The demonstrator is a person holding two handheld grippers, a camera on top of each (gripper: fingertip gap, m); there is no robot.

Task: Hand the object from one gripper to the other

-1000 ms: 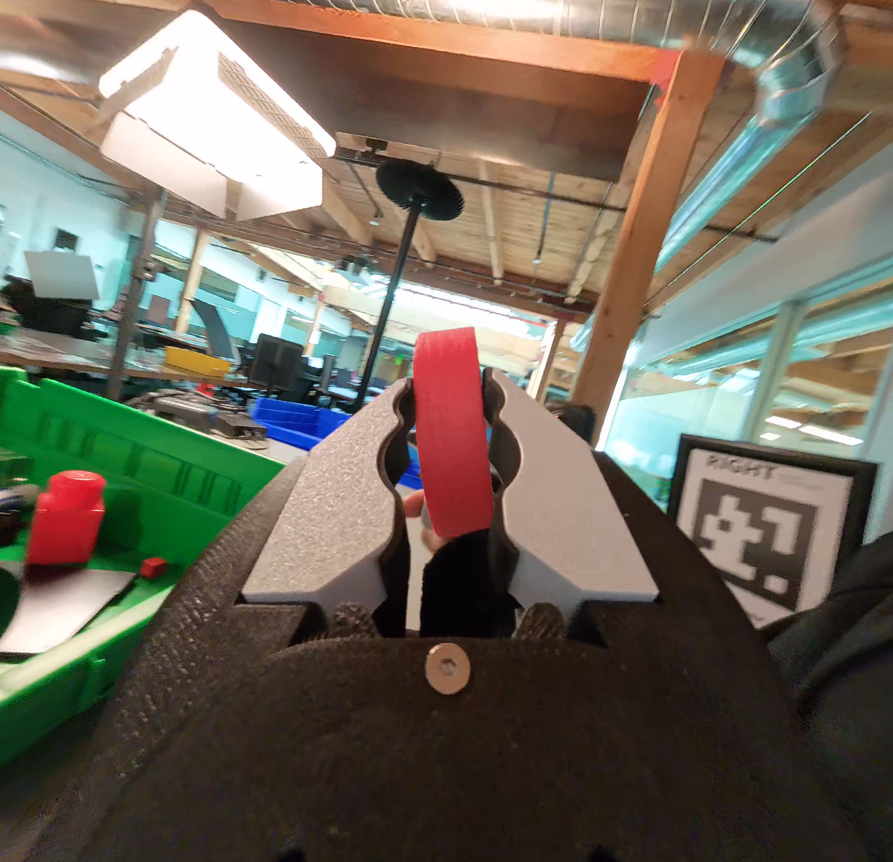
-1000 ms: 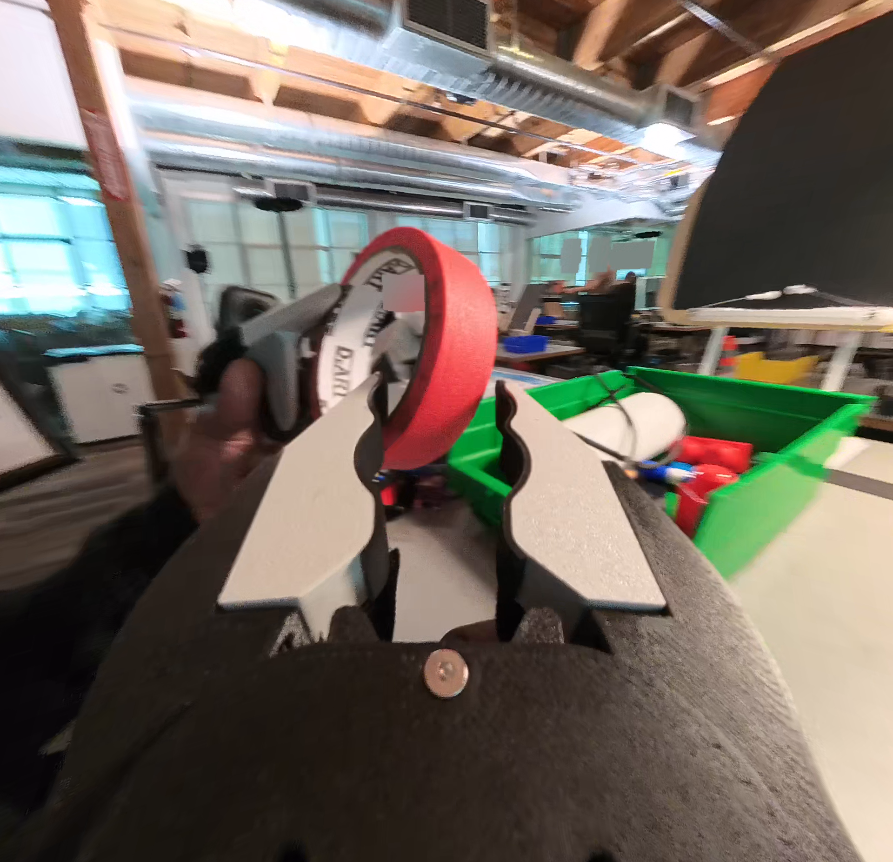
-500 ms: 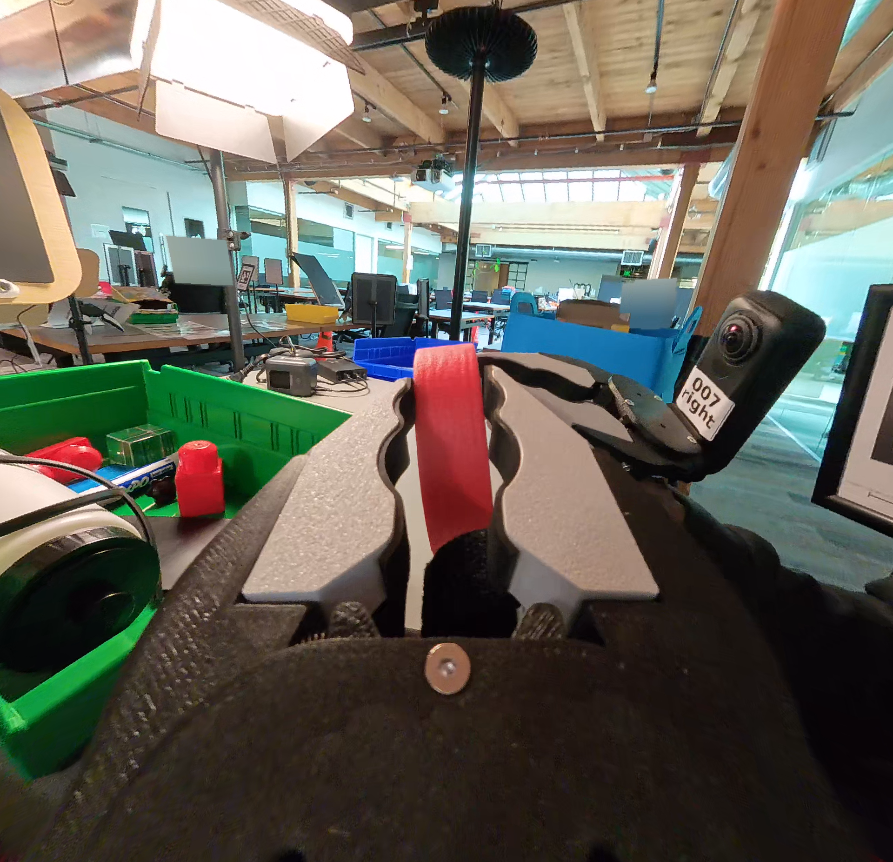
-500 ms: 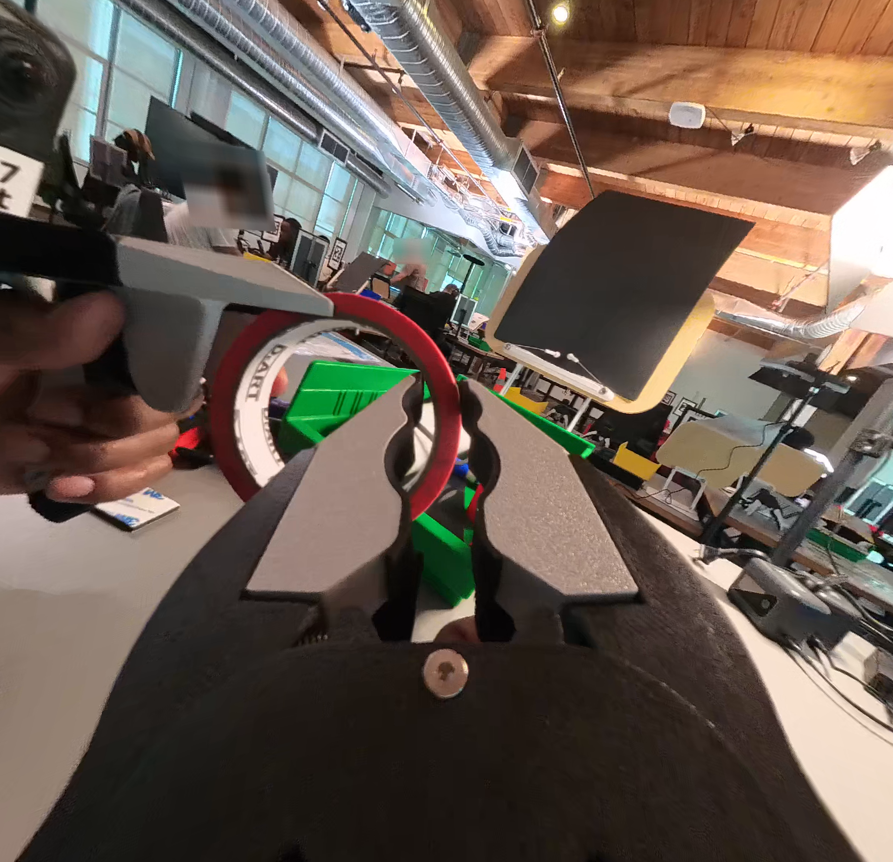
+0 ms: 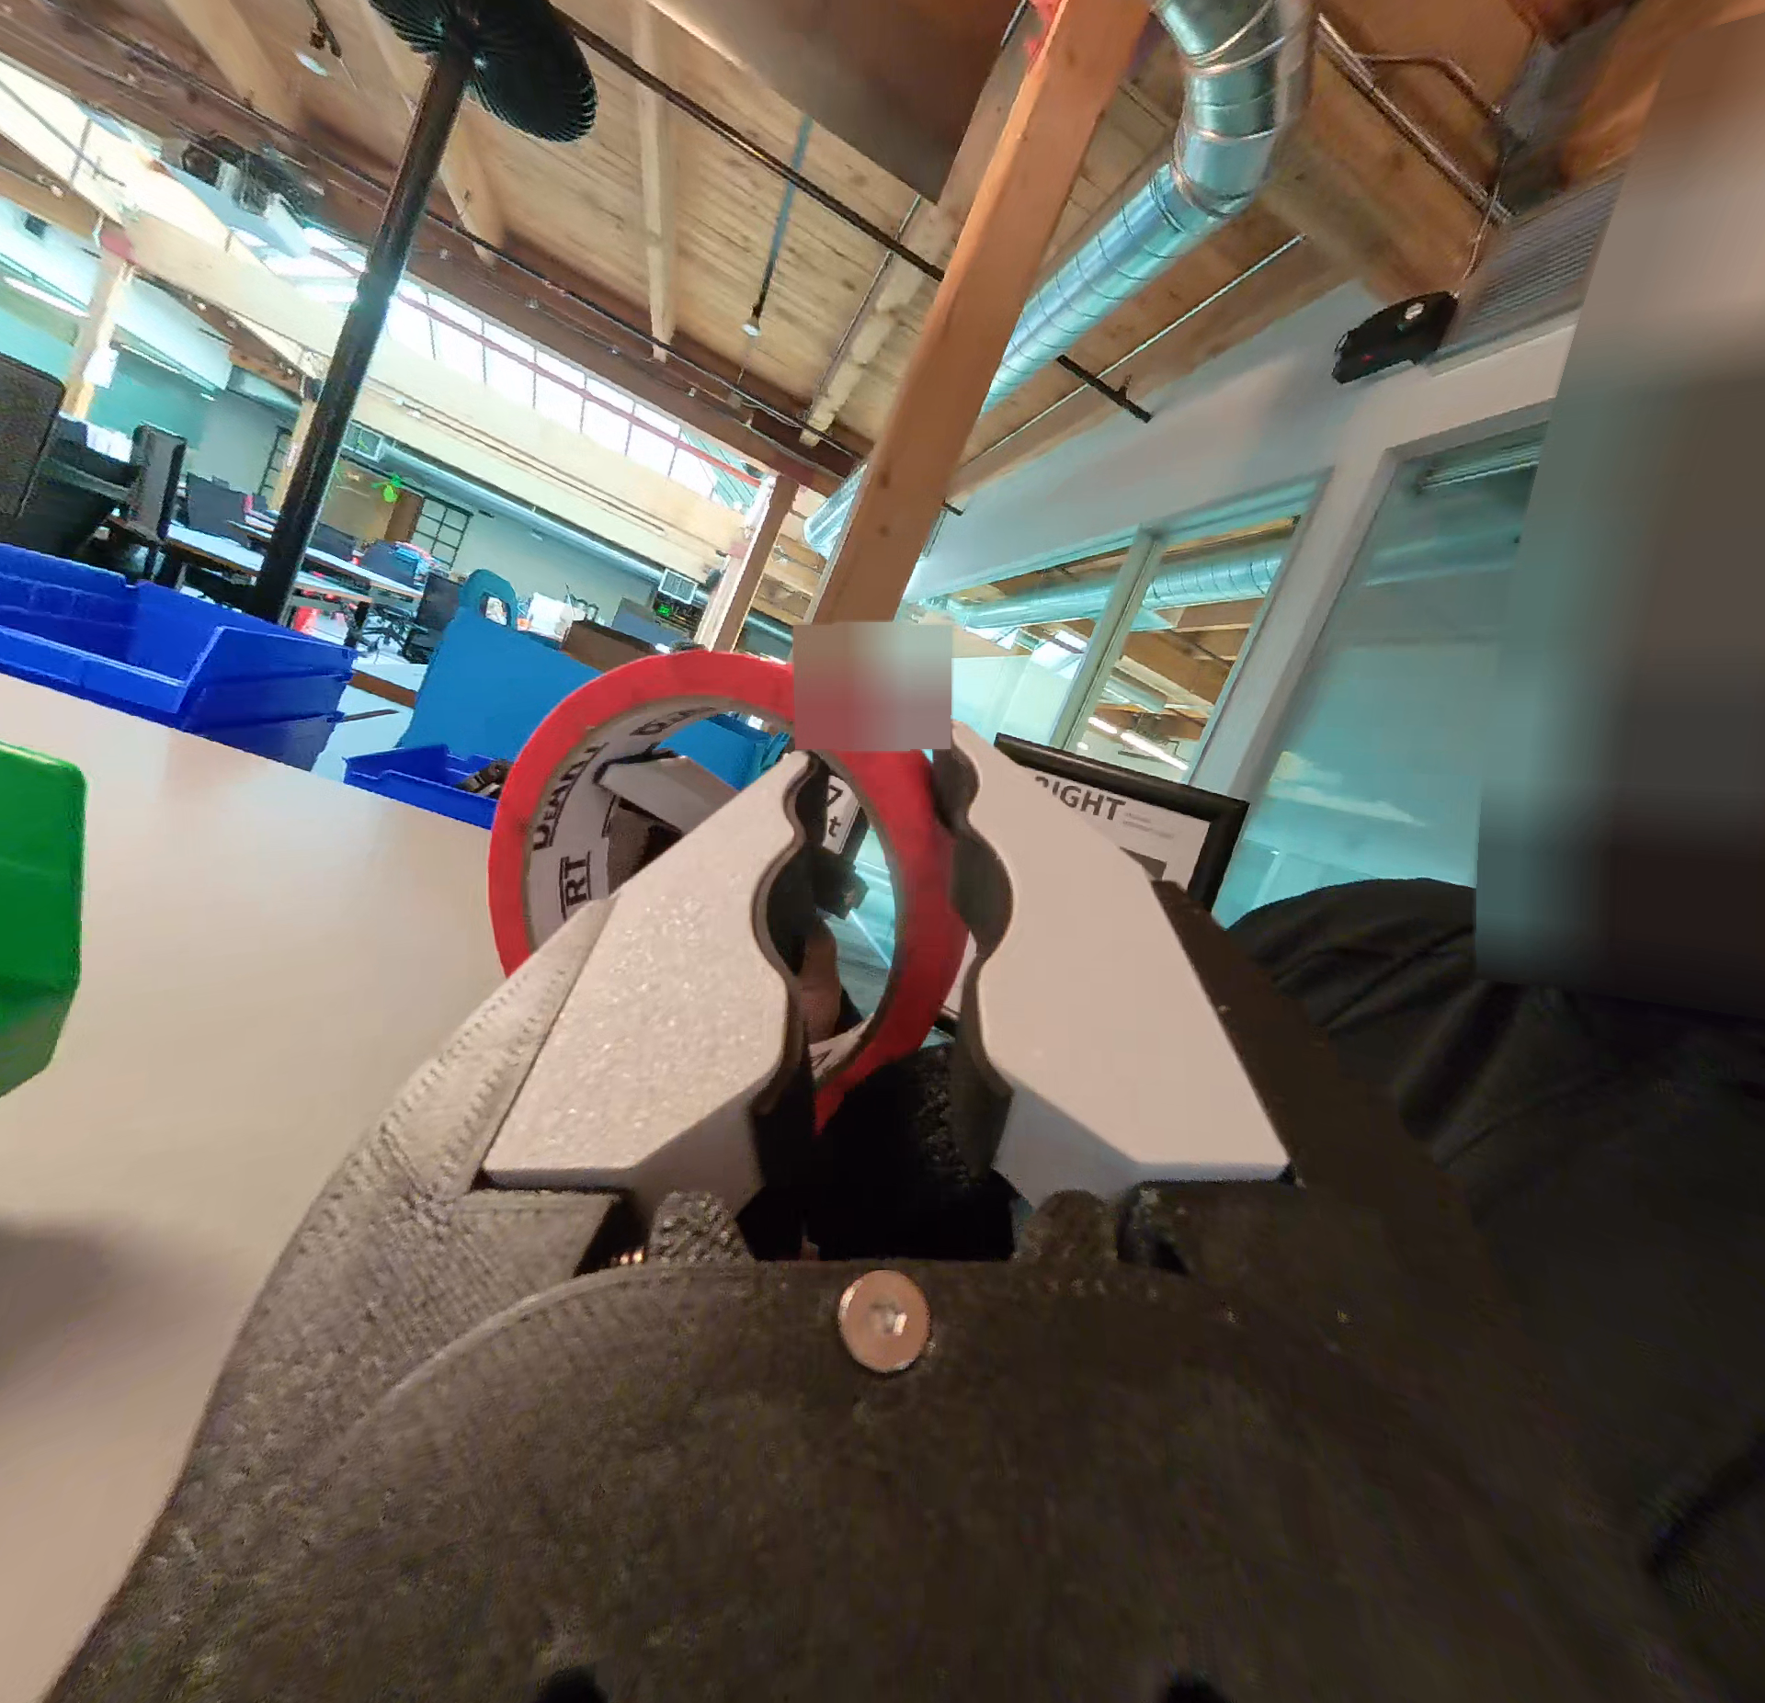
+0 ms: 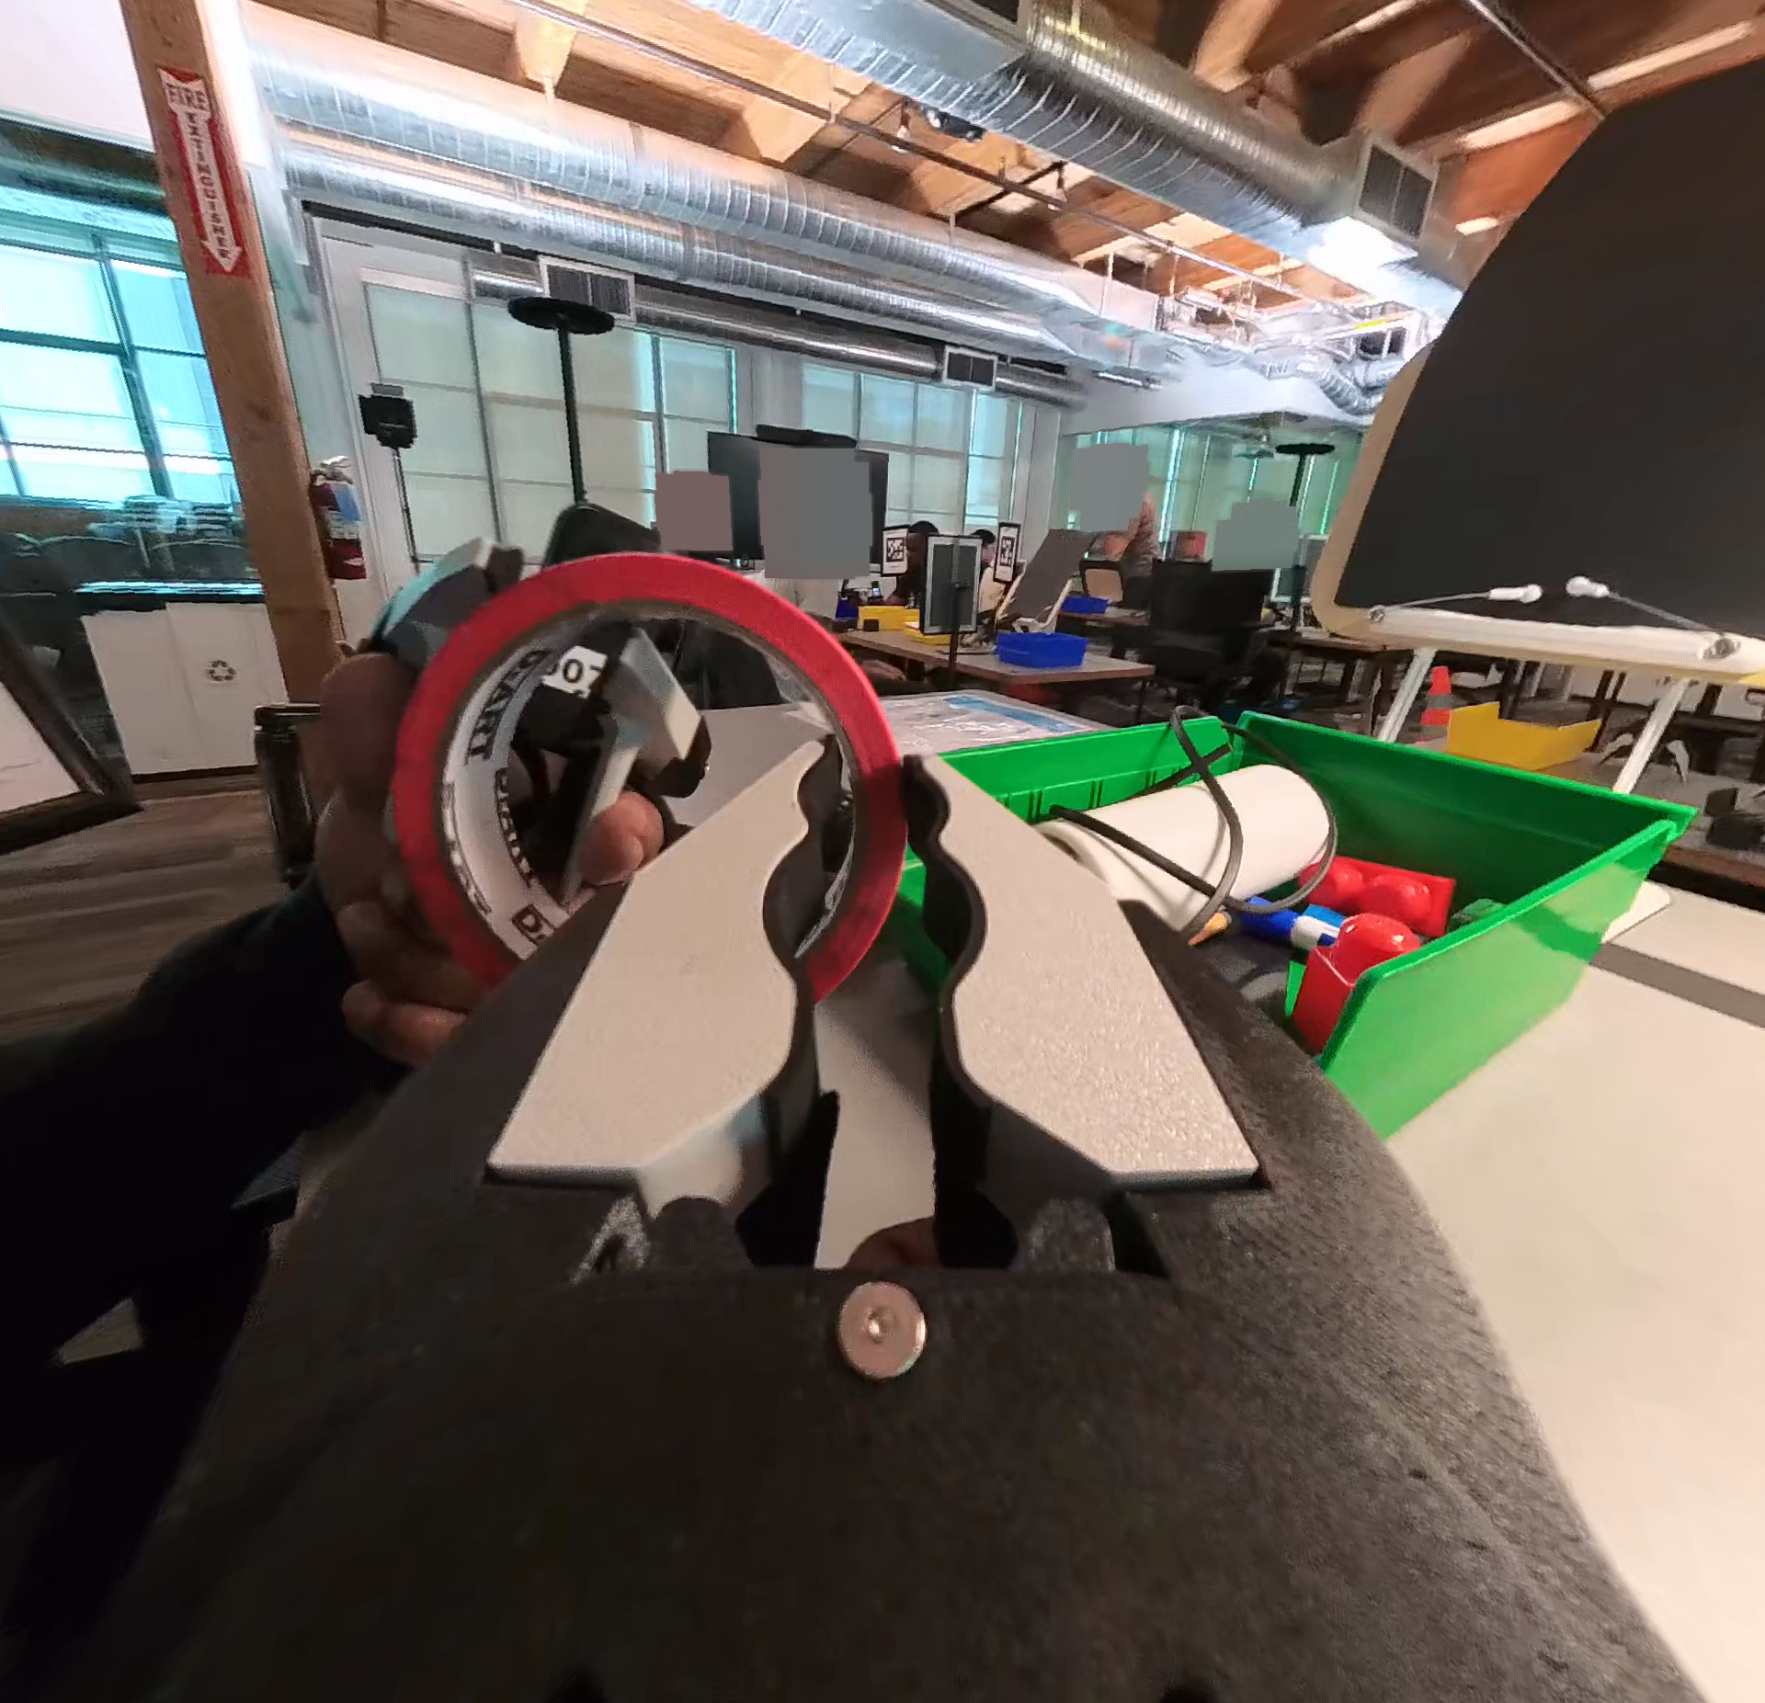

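We judge the handover to be at its midpoint — the red tape roll (image 5: pixel 726 855) is off the tabletop (image 5: pixel 239 903), in the air between us; our left claw (image 5: pixel 874 769) is clenched on one side of its rim, our right claw (image 6: pixel 864 769) on the other; both grip at once; what is left — one claw must let go, so the other carries it alone.

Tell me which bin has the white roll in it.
The green bin beside the right tongs: the white roll lies inside. The blue bins show none.
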